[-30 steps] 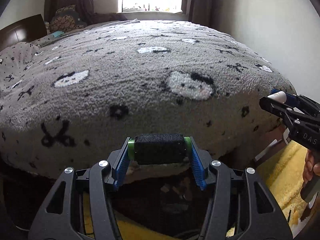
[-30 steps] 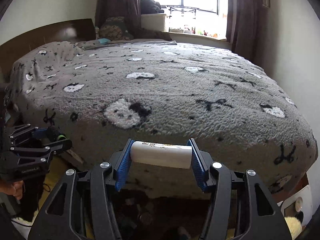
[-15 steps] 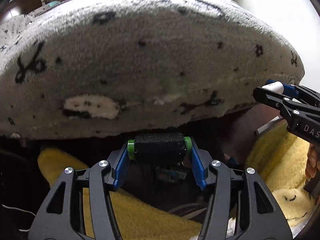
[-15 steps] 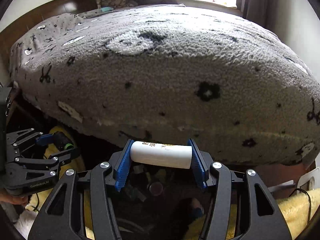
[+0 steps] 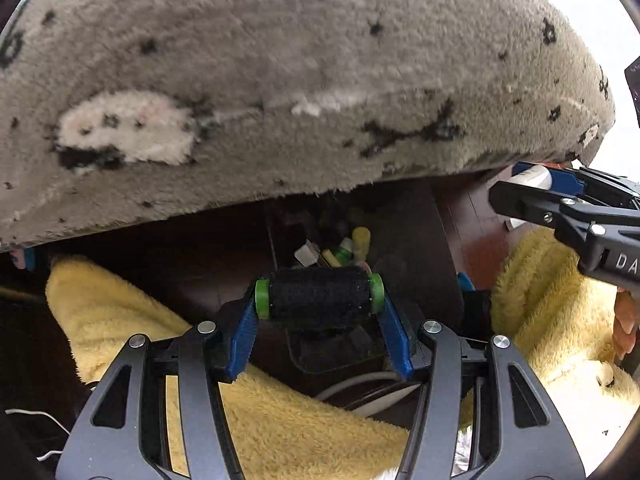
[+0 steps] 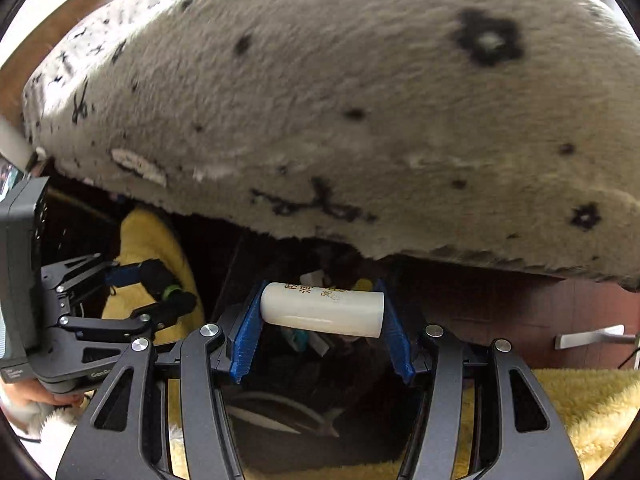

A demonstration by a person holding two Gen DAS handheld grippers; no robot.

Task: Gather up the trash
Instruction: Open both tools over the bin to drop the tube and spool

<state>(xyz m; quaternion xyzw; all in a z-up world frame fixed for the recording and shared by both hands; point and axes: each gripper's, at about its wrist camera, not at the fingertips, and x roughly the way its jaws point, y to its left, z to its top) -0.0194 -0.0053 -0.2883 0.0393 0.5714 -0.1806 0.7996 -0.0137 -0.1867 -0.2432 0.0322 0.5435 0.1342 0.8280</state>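
My left gripper is shut on a black roll with green ends, held crosswise between its blue pads. My right gripper is shut on a white cylinder bottle with printed characters. Both hang low at the foot of the bed, over a dark bin that holds several small items. The right gripper also shows at the right edge of the left wrist view. The left gripper shows at the left of the right wrist view.
The grey fleece bed cover overhangs above the bin and fills the upper view. A yellow plush blanket lies on the floor around the bin. A white cable runs below the left gripper. Reddish wooden floor is at the right.
Both grippers have dropped from above the bed top to below its edge and tilted down. The bin with its contents has come into view. Both holds are unchanged.
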